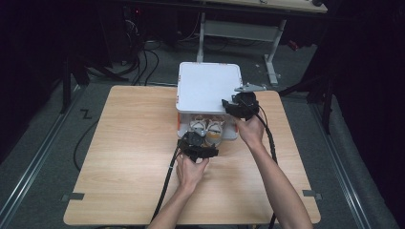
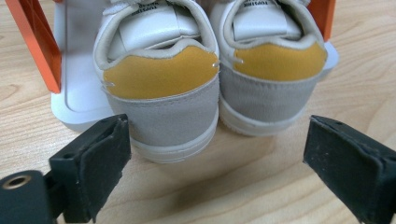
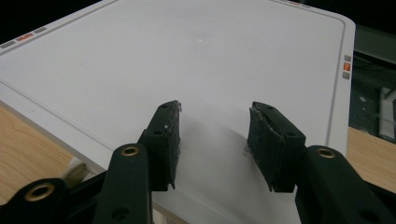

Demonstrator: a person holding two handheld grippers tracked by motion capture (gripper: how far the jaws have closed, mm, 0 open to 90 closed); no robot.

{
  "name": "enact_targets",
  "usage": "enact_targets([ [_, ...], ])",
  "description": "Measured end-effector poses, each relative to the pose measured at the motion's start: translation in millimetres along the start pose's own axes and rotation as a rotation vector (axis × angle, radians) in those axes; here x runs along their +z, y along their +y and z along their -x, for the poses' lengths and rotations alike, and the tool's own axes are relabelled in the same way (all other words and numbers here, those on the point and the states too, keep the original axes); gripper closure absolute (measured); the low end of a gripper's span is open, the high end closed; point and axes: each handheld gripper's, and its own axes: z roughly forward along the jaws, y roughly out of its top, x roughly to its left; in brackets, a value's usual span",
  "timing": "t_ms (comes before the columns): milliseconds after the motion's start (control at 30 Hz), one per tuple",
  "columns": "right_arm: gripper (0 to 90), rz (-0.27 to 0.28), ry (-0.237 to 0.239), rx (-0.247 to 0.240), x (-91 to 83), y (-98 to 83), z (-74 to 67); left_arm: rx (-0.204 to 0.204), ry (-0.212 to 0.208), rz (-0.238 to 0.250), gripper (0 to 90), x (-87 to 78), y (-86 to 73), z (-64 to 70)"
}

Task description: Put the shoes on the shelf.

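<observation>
Shoes (image 2: 161, 88) at the box's (image 1: 208, 86) open front edge.
Left tongs (image 2: 212, 154) spread before heels, gripping nothing; right tongs (image 3: 212, 140) apart, pressed on lid.

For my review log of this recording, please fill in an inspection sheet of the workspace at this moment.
Surface: light wooden table, bare around the work.
Job's things: pair of shoes with yellow heel patches, heels outward, in a white box; its white lid is raised over them.
Clutter: nothing seen.
Grippers: left hand-held gripper open just behind the heels, holding nothing; right hand-held gripper open, jaws resting on the lid.
Cables: one black cable trails from each gripper.
Surroundings: dark room, desk frame and floor cables behind.
</observation>
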Motion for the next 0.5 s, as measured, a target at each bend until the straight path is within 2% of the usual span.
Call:
enact_targets([
  [100,53.6,0.005,-0.003,0.002,0.2,-0.5,-0.5,-0.013,0.054,0.002,13.0,5.2,4.6,4.2],
  [200,53.6,0.006,-0.004,0.002,0.1,-0.6,-0.4,-0.037,0.041,0.007,14.5,9.2,8.5,2.8],
  [500,53.6,0.008,-0.003,0.003,0.2,-1.0,-0.3,-0.07,0.063,0.022,15.6,28.1,22.7,8.8],
])
